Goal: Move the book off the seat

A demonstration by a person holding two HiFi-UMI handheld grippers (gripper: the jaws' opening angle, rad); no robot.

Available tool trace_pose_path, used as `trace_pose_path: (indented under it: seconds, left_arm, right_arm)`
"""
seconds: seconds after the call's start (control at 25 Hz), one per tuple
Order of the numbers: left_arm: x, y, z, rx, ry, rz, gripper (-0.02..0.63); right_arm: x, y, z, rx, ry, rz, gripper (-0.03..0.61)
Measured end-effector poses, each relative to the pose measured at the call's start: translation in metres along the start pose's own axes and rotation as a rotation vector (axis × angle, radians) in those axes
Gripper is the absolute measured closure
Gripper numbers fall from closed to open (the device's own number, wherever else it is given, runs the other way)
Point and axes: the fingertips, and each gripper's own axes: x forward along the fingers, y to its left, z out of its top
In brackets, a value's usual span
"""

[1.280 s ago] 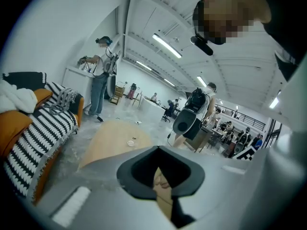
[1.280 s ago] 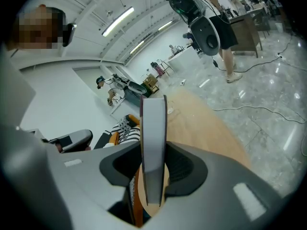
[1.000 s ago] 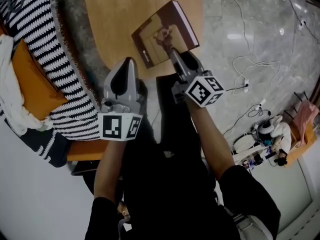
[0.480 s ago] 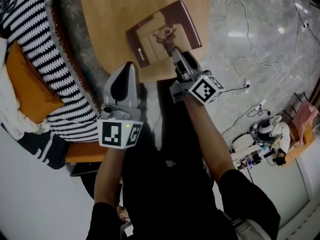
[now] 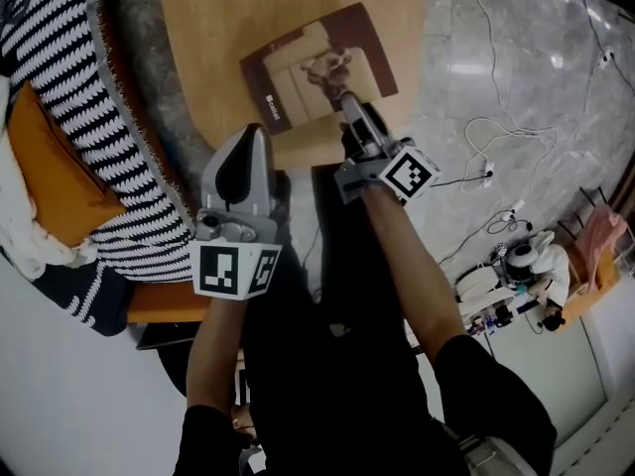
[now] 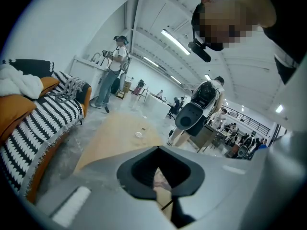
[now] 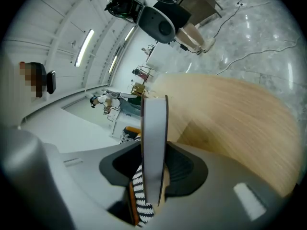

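Field notes. We logged a pale wooden table (image 5: 228, 28) with a rounded edge, standing on a glossy grey marble floor (image 5: 526, 58). White cables (image 5: 478, 117) trailed loose over that floor towards a plug block (image 5: 486, 173). Left of the table lay a black-and-white striped throw (image 5: 60, 38), fringed along its edge. An orange cushion (image 5: 50, 177) lay beside it, touching a white cloth (image 5: 18, 231). At far right hung a pink cloth (image 5: 607, 228) near clutter too small to name. In the left gripper view a small round thing (image 6: 138, 134) sat on the tabletop. Beyond it a person (image 6: 114, 71) stood at a counter, under strip lights (image 6: 175, 41).
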Motion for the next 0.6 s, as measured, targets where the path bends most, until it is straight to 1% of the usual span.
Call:
trace_pose_path:
  seconds: [0.24,0.6]
  left_arm:
    - [0.022,0.014,0.003,-0.012,0.021,0.005,0.607]
    - [0.023,0.025,-0.002,-0.017,0.027,0.018,0.607]
  right_arm:
    - [0.024,-0.016,0.006,0.081,-0.013,-0.006,0.417]
    - [0.029,-0.032,-0.001,0.152,-0.033,0.003,0.414]
